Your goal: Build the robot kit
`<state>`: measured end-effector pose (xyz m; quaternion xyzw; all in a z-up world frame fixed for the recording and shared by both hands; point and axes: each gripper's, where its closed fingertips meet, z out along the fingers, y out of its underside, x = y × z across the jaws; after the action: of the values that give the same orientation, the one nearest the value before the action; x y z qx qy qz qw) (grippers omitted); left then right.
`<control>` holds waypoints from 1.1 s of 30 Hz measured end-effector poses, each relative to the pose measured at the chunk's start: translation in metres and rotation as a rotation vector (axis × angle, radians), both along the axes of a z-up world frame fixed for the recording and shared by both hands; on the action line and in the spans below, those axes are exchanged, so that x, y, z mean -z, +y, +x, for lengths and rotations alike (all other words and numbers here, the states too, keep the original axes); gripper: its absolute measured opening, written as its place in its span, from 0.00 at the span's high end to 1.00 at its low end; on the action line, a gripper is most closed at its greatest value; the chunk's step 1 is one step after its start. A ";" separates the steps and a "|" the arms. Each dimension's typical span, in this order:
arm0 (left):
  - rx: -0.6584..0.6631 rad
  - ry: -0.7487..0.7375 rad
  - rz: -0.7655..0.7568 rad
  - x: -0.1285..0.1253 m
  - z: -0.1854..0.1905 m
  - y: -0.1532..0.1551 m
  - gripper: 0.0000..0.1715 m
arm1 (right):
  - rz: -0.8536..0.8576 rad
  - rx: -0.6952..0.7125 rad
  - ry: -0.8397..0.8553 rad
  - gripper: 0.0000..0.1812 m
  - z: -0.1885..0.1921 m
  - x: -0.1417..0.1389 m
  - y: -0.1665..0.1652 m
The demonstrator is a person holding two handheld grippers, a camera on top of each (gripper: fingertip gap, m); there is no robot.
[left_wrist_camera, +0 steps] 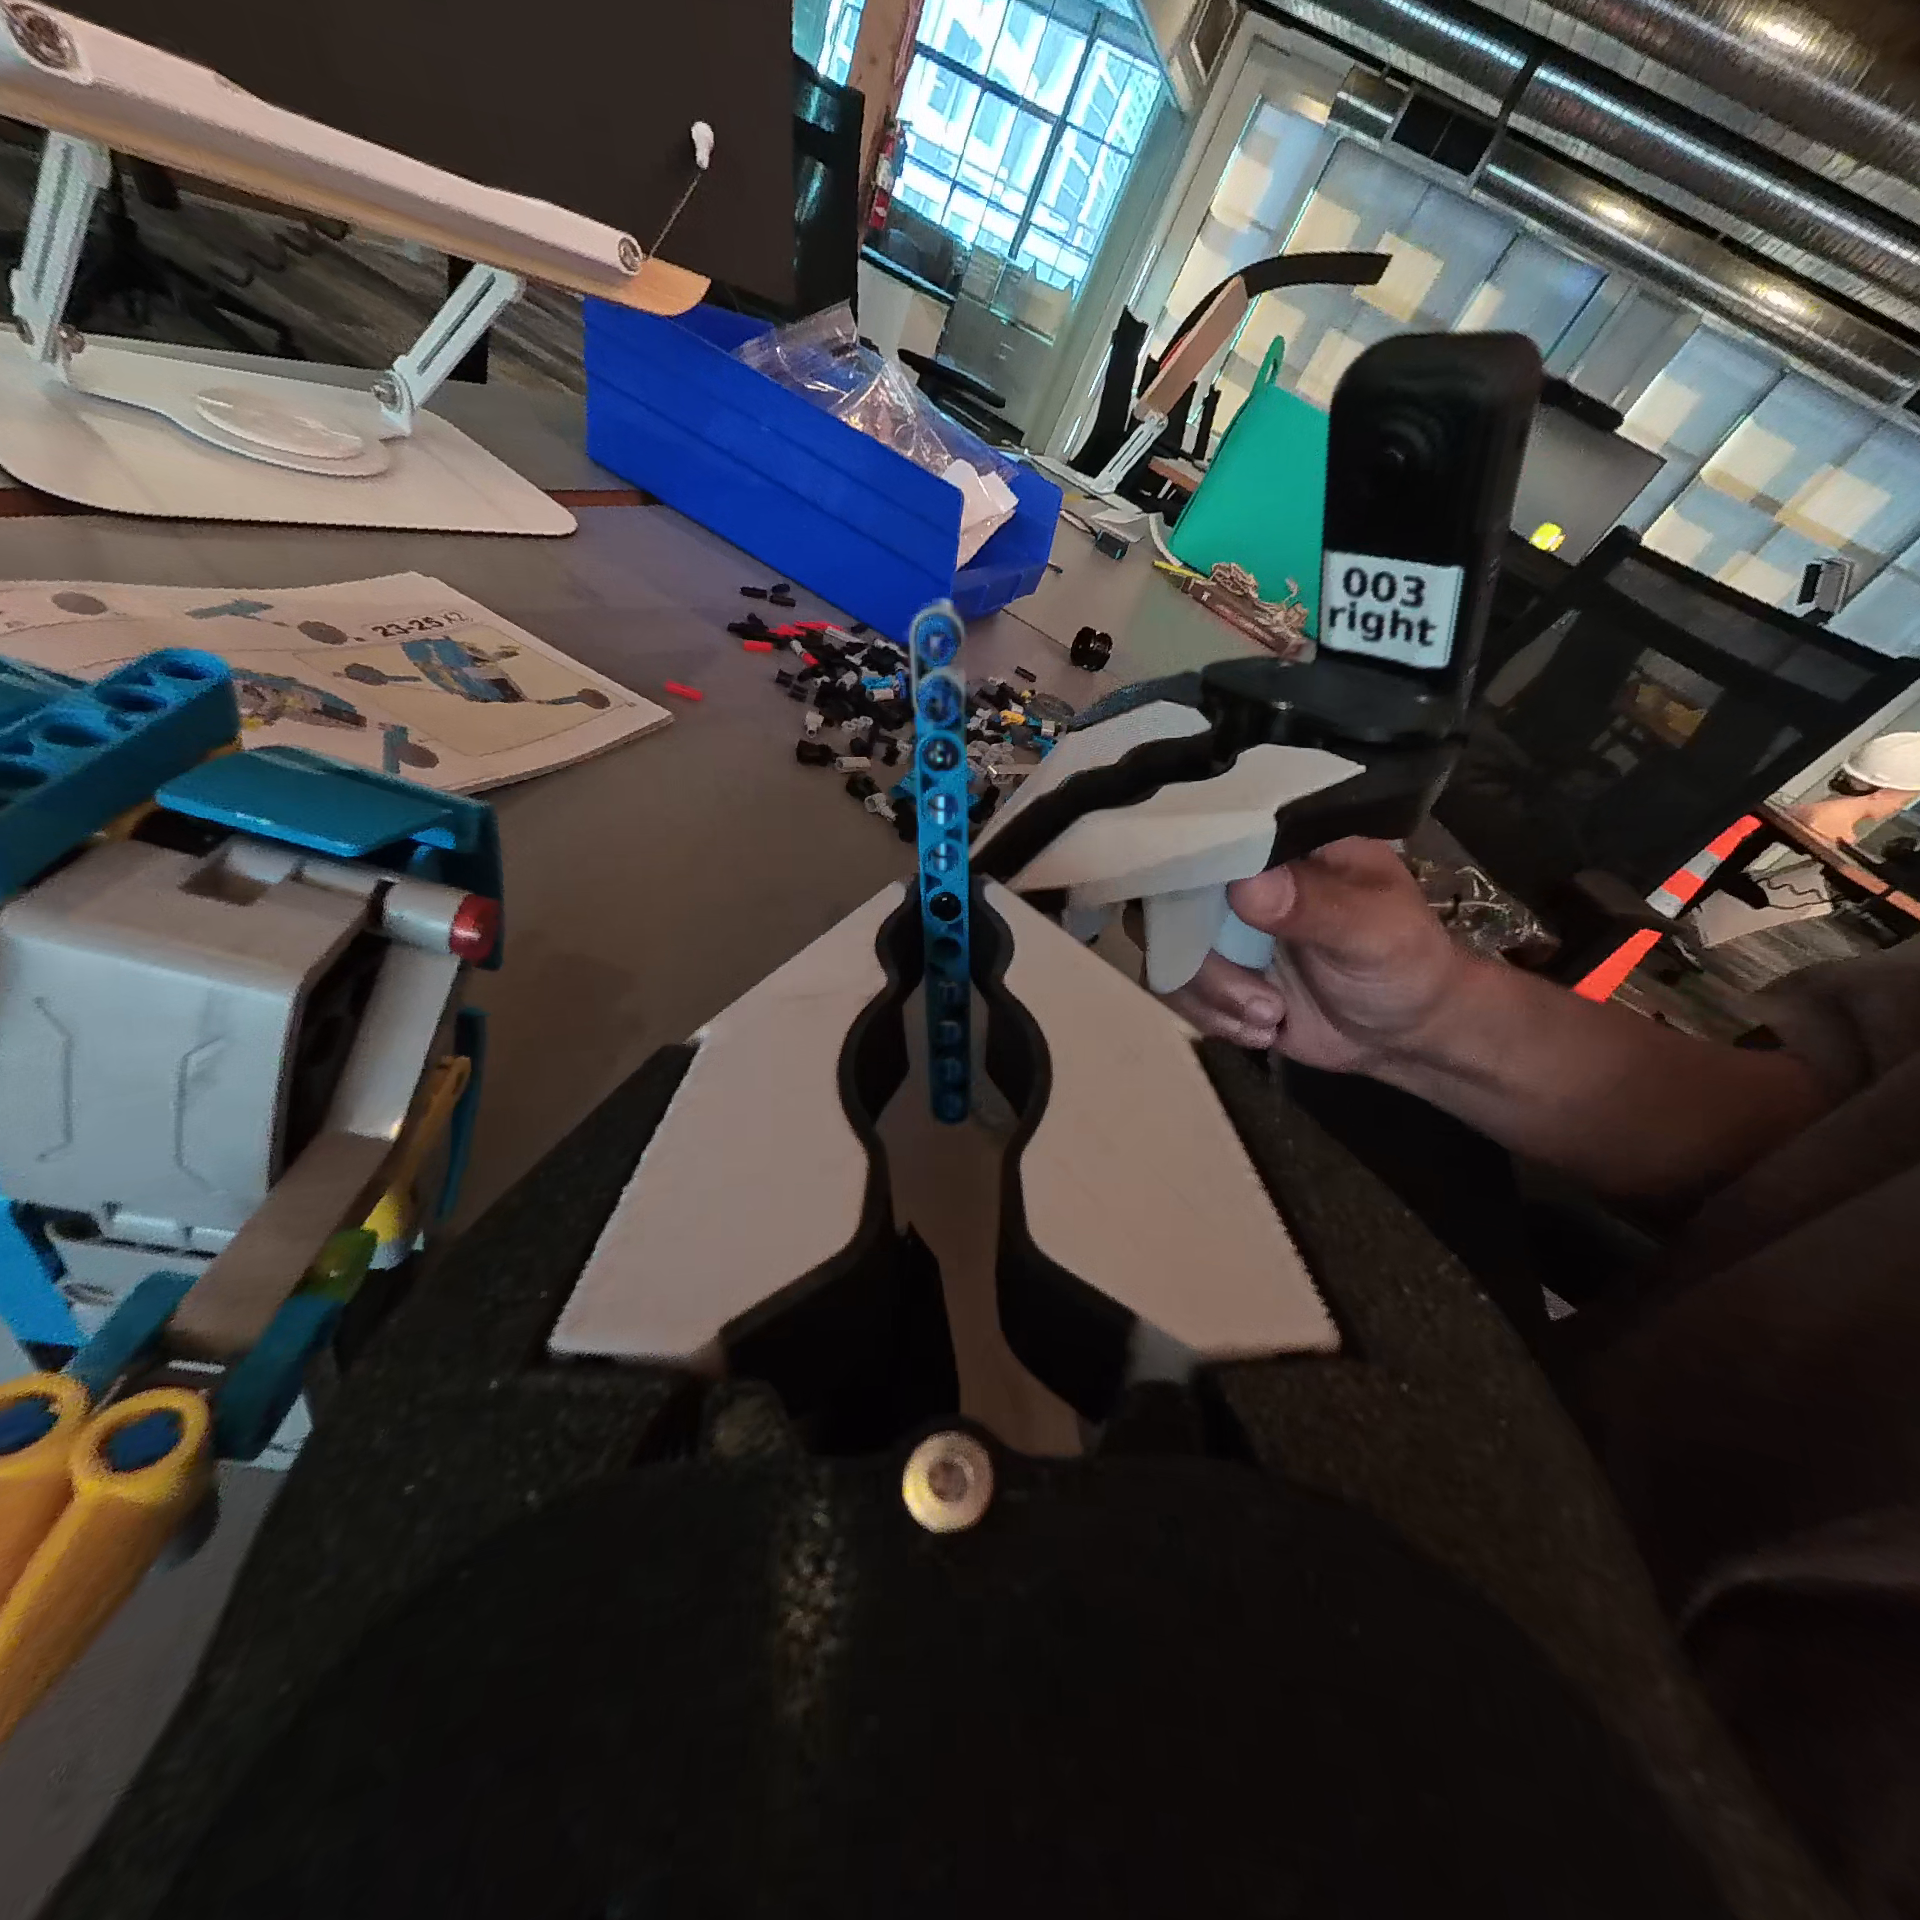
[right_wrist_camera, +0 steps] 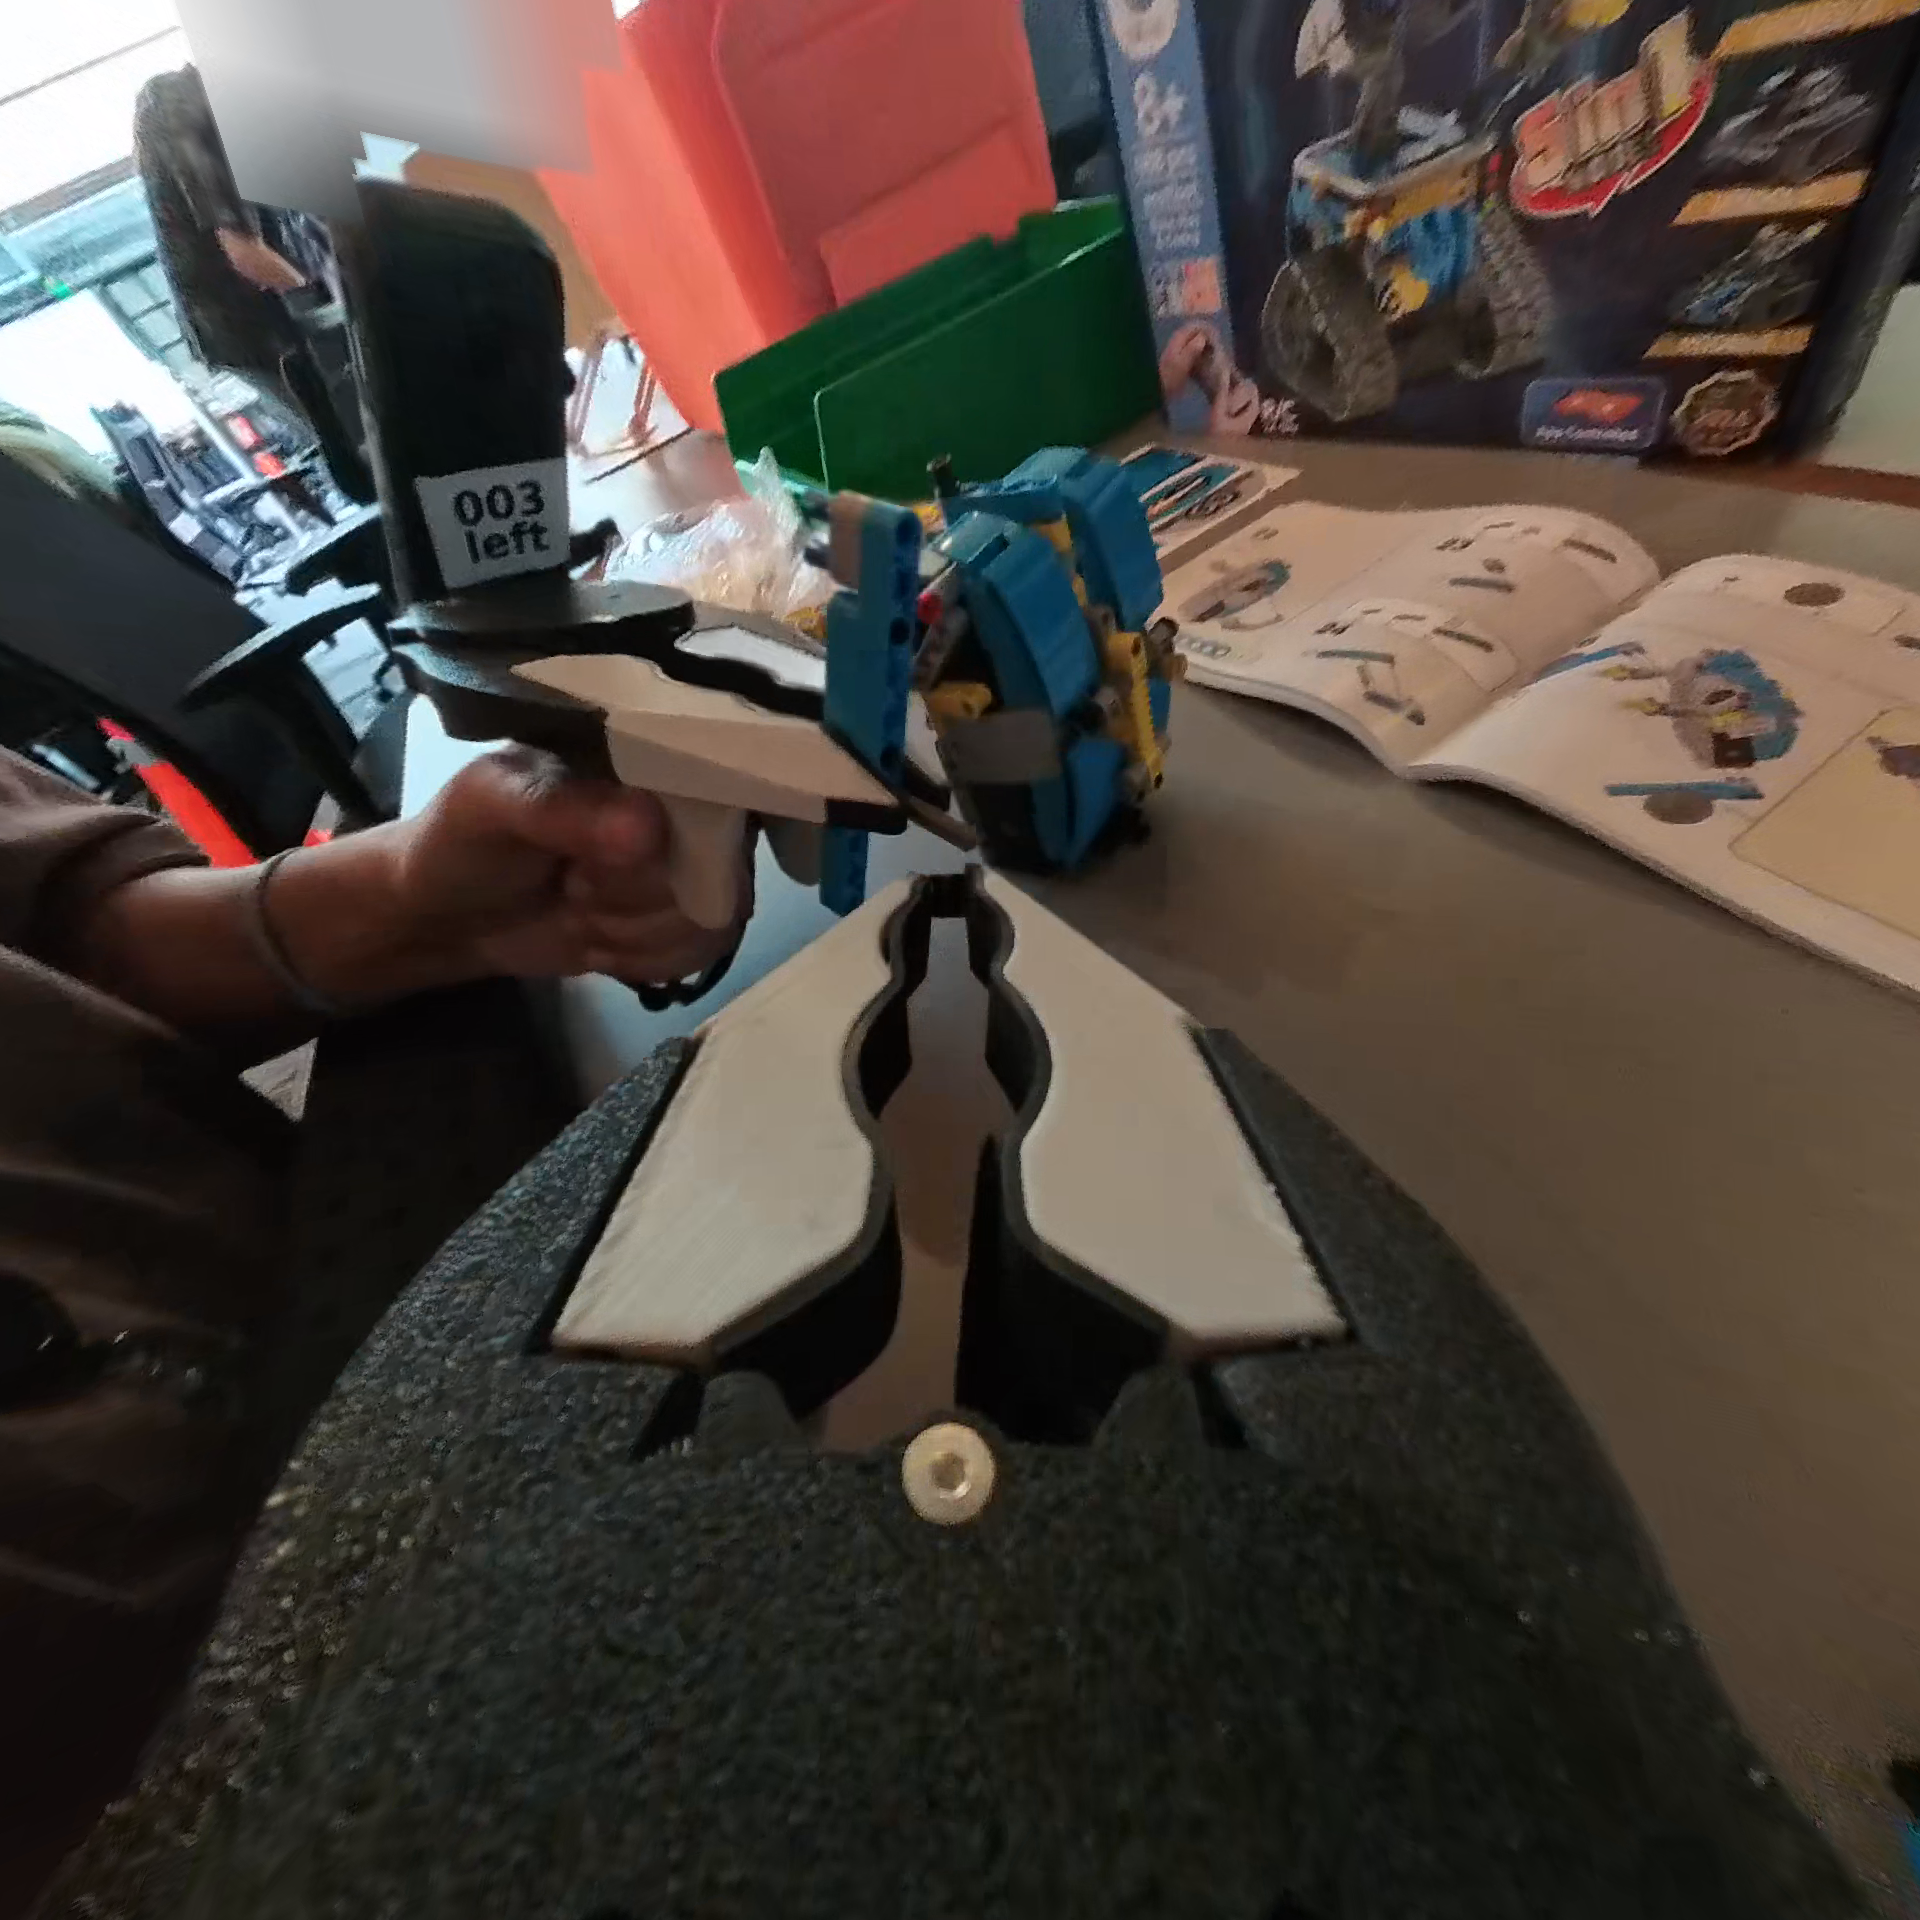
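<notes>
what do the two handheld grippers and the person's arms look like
Both grippers, left gripper and right gripper, share one design: rough black bodies, white wedge-shaped fingers with wavy black inner edges, pale pistol handles, and an upright black camera housing bearing a white label. Brown sleeves; a thin wristband.

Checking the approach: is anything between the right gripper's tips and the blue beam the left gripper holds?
Nothing visible. The right gripper, pinching what looks like a small black piece, sits just short of the blue beam clamped in the left gripper; only air between.
</notes>
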<state>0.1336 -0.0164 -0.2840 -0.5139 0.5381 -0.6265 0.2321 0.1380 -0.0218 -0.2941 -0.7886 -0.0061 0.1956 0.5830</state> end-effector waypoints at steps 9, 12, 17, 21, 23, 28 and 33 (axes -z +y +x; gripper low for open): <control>0.064 -0.049 -0.107 -0.014 -0.005 -0.007 0.96 | 0.122 0.002 0.134 0.97 -0.001 -0.020 0.001; 0.072 -0.061 -0.118 -0.016 -0.006 -0.007 0.96 | 0.136 -0.027 0.195 0.97 -0.002 -0.022 0.000; 0.088 -0.078 -0.108 -0.019 -0.008 -0.011 0.96 | 0.154 -0.071 0.256 0.97 -0.003 -0.024 -0.003; 0.092 -0.077 -0.104 -0.019 -0.008 -0.013 0.96 | 0.157 -0.093 0.284 0.96 -0.004 -0.023 -0.005; 0.087 -0.084 -0.108 -0.020 -0.008 -0.012 0.96 | 0.153 -0.095 0.294 0.97 -0.003 -0.021 -0.006; 0.094 -0.061 -0.111 -0.016 -0.007 -0.012 0.96 | 0.164 -0.113 0.308 0.97 -0.005 -0.024 -0.007; 0.093 -0.067 -0.110 -0.017 -0.007 -0.011 0.96 | 0.151 -0.113 0.308 0.97 -0.004 -0.021 -0.006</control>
<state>0.1263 -0.0276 -0.2666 -0.4792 0.5180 -0.6821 0.1919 0.1341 -0.0279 -0.2733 -0.7016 0.0243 0.3456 0.6227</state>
